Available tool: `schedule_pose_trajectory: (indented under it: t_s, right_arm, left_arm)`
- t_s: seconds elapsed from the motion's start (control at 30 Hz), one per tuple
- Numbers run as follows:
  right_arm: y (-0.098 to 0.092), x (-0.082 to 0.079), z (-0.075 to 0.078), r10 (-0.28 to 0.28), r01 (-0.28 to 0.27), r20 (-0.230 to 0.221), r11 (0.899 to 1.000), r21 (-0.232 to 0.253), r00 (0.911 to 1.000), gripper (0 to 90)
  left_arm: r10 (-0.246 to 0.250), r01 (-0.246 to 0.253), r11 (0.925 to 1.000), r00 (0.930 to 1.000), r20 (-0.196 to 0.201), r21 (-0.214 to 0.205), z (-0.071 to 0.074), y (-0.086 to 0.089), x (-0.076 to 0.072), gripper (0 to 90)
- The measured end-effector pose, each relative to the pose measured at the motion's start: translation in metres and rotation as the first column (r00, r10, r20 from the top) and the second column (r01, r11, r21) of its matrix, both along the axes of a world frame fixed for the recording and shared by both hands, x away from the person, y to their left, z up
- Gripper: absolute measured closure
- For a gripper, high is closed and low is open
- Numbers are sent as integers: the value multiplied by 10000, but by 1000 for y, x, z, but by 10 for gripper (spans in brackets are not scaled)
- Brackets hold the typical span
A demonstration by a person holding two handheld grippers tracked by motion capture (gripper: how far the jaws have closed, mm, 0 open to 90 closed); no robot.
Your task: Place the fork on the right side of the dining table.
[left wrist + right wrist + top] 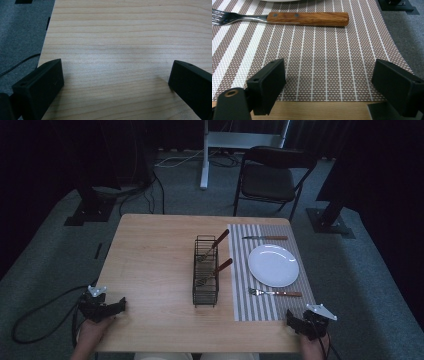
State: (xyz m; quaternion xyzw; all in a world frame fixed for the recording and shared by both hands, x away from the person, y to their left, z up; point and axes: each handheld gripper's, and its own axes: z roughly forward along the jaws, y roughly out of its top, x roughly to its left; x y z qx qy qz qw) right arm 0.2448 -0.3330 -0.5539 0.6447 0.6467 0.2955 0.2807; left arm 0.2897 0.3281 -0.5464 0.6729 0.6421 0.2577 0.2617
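Observation:
A white plate [273, 265] rests on a striped placemat [260, 305] on the right half of the wooden table [150, 250]. A wood-handled knife [265, 238] lies beyond the plate. A wood-handled fork [275, 293] [287, 18] lies on the mat in front of it. A black wire caddy [206, 270] at the table's middle holds two wood-handled utensils [214, 244]. My left gripper [119, 306] [116, 75] rests open over bare wood at the front left corner. Over the mat's near edge at the front right, my right gripper [291, 320] [328, 75] stands open and empty.
A dark folding chair [272, 177] stands behind the table's far right side. A white stand [205, 155] and dark frame legs [90, 205] sit on the grey carpet. A cable [35, 320] trails on the floor at the left.

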Motion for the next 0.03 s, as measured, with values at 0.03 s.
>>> schedule_pose_trajectory:
  t_s: [0.03]
  right_arm:
    - [0, 0, 0, 2, -2, -2, 10000, 3, 10000, 115]
  left_arm:
    - [7, -7, 10000, 10000, 6, -5, 0, 0, 0, 3]
